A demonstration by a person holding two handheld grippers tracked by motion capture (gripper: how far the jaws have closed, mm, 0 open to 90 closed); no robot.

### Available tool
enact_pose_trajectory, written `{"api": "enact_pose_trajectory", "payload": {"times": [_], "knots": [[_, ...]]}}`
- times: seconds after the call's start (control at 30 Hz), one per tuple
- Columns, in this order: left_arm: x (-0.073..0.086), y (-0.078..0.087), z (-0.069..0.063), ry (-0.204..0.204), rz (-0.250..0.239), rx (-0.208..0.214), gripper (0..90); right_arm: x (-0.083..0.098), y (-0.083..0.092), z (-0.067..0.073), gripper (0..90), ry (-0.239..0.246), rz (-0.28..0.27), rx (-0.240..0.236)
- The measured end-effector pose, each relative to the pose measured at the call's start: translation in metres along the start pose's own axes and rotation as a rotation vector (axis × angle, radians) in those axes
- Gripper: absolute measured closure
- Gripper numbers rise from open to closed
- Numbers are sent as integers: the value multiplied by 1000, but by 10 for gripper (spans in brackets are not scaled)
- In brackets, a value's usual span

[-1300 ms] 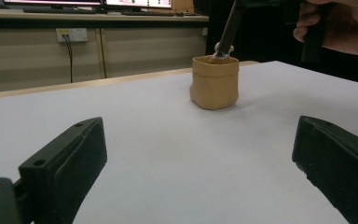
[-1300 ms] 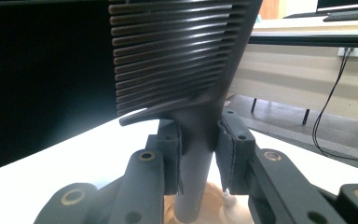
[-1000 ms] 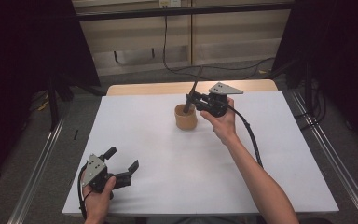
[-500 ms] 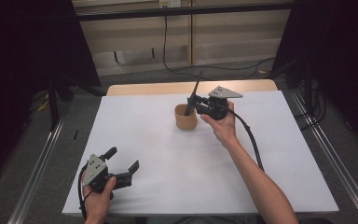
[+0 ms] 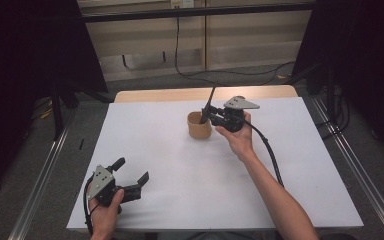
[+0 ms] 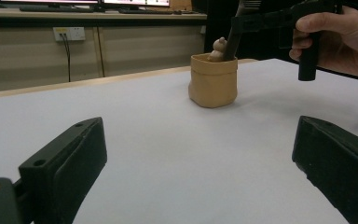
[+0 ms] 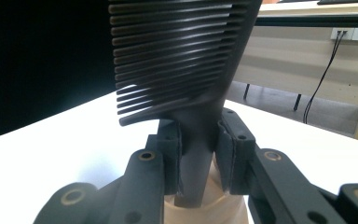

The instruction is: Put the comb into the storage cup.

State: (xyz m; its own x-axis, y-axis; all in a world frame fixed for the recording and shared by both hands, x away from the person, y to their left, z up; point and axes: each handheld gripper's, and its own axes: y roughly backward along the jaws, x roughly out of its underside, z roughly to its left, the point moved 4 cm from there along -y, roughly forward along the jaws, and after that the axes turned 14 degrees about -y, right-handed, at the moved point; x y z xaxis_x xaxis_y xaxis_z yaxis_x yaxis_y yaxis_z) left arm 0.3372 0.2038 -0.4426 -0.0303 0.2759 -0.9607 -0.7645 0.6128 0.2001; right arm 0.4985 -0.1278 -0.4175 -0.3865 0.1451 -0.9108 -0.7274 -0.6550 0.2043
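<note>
Right gripper view: right hand-held gripper (image 7: 200,163) clamped on comb (image 7: 186,70), its lower end hidden inside tan cup (image 7: 205,210).

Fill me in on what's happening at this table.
A person works with a tool in each hand. The right tool is clamped on the handle of a dark comb, held upright with its lower end in a small tan cup at the far side of the white table. The left tool rests open near the front edge, holding nothing.

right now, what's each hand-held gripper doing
left hand-held gripper: open, holding nothing
right hand-held gripper: closed on the comb, over the cup
</note>
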Motion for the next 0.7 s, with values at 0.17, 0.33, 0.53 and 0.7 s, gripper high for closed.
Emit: {"api": "enact_pose_trajectory", "payload": {"times": [0.17,0.33,0.53,0.7], "knots": [[0,-1,-1,6,1,10,31,4,-2,-1,725,2,-4,2],[1,-1,0,13,0,7,31,10,-4,-1,725,0,1,4],[1,-1,0,5,6,16,31,14,-4,-3,725,-3,4,9],[2,-2,0,13,7,15,31,16,-4,-3,725,-1,11,12]]}}
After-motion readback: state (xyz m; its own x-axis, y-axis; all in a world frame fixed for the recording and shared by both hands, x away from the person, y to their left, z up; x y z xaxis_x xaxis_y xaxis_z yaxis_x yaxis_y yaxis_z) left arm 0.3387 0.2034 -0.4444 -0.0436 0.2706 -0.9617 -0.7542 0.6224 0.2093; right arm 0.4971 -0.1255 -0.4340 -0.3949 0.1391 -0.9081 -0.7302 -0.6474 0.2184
